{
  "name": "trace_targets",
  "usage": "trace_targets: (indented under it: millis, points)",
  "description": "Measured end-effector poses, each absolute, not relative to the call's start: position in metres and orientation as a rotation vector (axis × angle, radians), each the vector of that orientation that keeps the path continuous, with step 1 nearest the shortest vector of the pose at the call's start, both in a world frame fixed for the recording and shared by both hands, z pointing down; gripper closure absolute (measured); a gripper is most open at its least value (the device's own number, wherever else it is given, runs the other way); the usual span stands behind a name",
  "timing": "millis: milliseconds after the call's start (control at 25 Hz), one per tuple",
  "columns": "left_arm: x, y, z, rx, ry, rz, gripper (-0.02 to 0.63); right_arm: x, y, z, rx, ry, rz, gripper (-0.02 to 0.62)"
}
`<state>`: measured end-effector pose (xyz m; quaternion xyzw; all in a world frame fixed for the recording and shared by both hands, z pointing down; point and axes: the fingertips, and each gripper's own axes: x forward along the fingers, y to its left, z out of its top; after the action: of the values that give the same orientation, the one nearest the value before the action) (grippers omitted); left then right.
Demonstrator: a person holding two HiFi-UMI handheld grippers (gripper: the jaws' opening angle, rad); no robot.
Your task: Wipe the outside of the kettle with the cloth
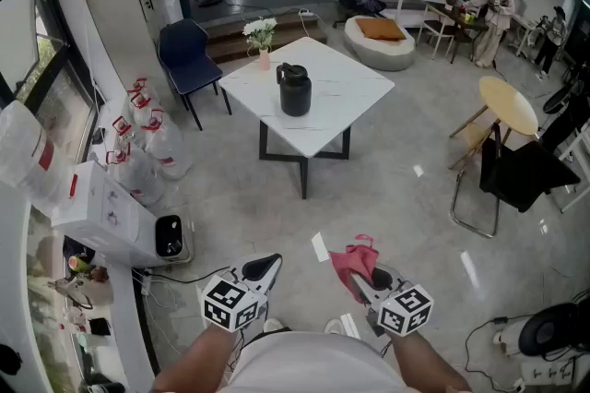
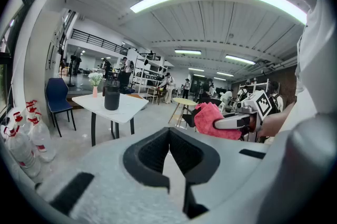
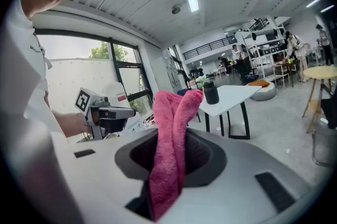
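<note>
Kettle: black, upright on the white table [image 1: 355, 91], well apart from both grippers; one kettle [image 1: 294, 89] in all.
Cloth: pink, one; it is in the right gripper [image 1: 367, 282], not touching the kettle.
Right gripper fingers: clamped on the cloth [image 3: 171, 133], which runs up between them and folds over above the tips.
Left gripper fingers: pressed together, nothing between them; the left gripper [image 2: 169, 136] is level with the right one, a gap between the two.
Head view only: both grippers low in frame over grey floor; the table lies well ahead, with one vase of white flowers [image 1: 261, 39] near the kettle at the far corner and one blue chair [image 1: 189, 54] just beside the table's left side.
Left gripper view only: the right gripper seen side-on, cloth bunched at its front, marker cube behind.
Right gripper view only: the left gripper side-on, held in a hand, with windows behind it.
Count: two grippers, one table bearing kettle and vase.
</note>
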<state>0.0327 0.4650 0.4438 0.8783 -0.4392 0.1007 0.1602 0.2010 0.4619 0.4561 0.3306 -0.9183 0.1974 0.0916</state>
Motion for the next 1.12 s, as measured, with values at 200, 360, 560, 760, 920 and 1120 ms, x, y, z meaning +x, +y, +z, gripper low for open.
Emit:
trace_targets:
  millis: [200, 360, 560, 760, 920, 1120]
  points:
    - [0.025, 0.468, 0.445, 2.507, -1.255, 0.285, 0.606, 0.192, 0.467, 0.456, 0.972, -2.732, 0.583, 0.491]
    - [0.024, 0.467, 0.445, 2.515, -1.252, 0.284, 0.606, 0.191, 0.464, 0.457, 0.978, -2.727, 0.58, 0.492]
    - [0.019, 0.468, 0.445, 2.506, -1.25, 0.287, 0.606, 0.182, 0.469, 0.452, 0.934, -2.744, 0.571, 0.489]
    - [0.011, 0.47, 0.448, 2.499, -1.244, 0.265, 0.606, 0.168, 0.477, 0.455, 0.893, -2.744, 0.592, 0.486]
    - [0.0, 0.47, 0.448, 2.513, -1.236, 0.254, 0.606, 0.157, 0.477, 0.458, 0.901, -2.722, 0.589, 0.492]
    - [-0.026, 0.472, 0.448, 2.512, -1.243, 0.249, 0.606, 0.134, 0.478, 0.46, 0.911, -2.707, 0.602, 0.492]
